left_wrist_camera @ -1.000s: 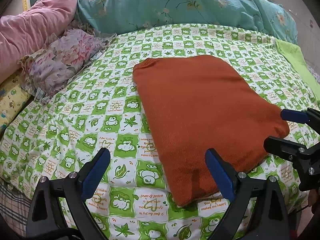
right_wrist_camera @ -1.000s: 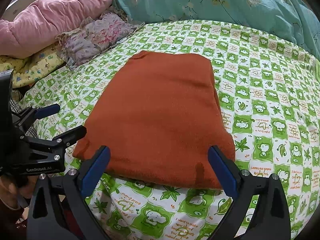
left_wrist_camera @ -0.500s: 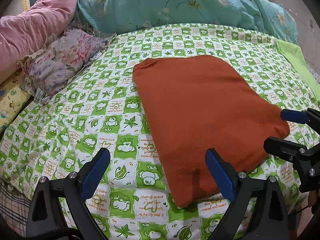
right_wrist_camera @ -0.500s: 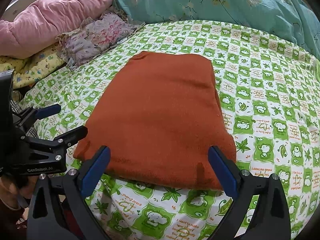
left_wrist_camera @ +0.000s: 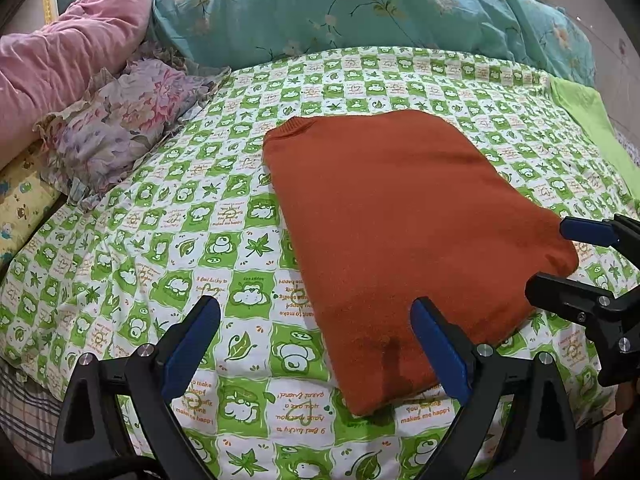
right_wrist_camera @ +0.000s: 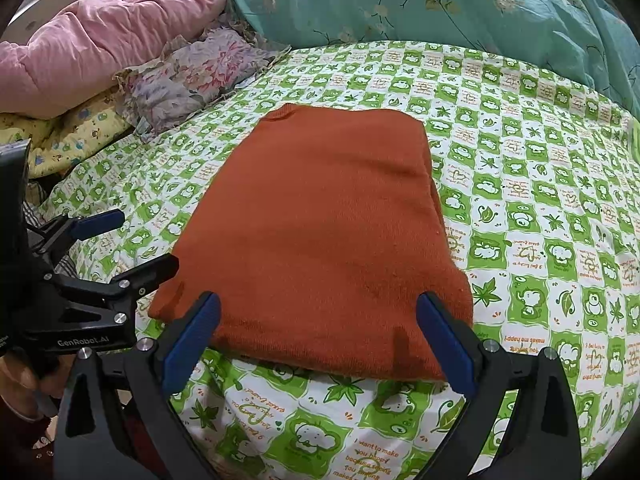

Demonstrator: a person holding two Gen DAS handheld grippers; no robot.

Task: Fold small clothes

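A folded rust-orange knit sweater [left_wrist_camera: 400, 232] lies flat on the green-and-white checked bedsheet [left_wrist_camera: 160, 248]; it also shows in the right wrist view [right_wrist_camera: 320, 240]. My left gripper [left_wrist_camera: 316, 344] is open and empty, hovering at the sweater's near left corner. My right gripper [right_wrist_camera: 318, 336] is open and empty, straddling the sweater's near edge. The right gripper also shows at the right edge of the left wrist view [left_wrist_camera: 568, 256], the left gripper at the left of the right wrist view [right_wrist_camera: 132, 240]. Neither touches the cloth.
A teal floral quilt [left_wrist_camera: 360, 8] and a pink duvet [left_wrist_camera: 68, 52] lie piled at the head of the bed. A frilly floral pillow [left_wrist_camera: 120, 124] and a yellow pillow [left_wrist_camera: 20, 204] sit at left. A lime-green cloth [left_wrist_camera: 592, 128] lies at the far right.
Both grippers have drawn back slightly from the sweater's near edge. Both stay open. The sweater has not moved.
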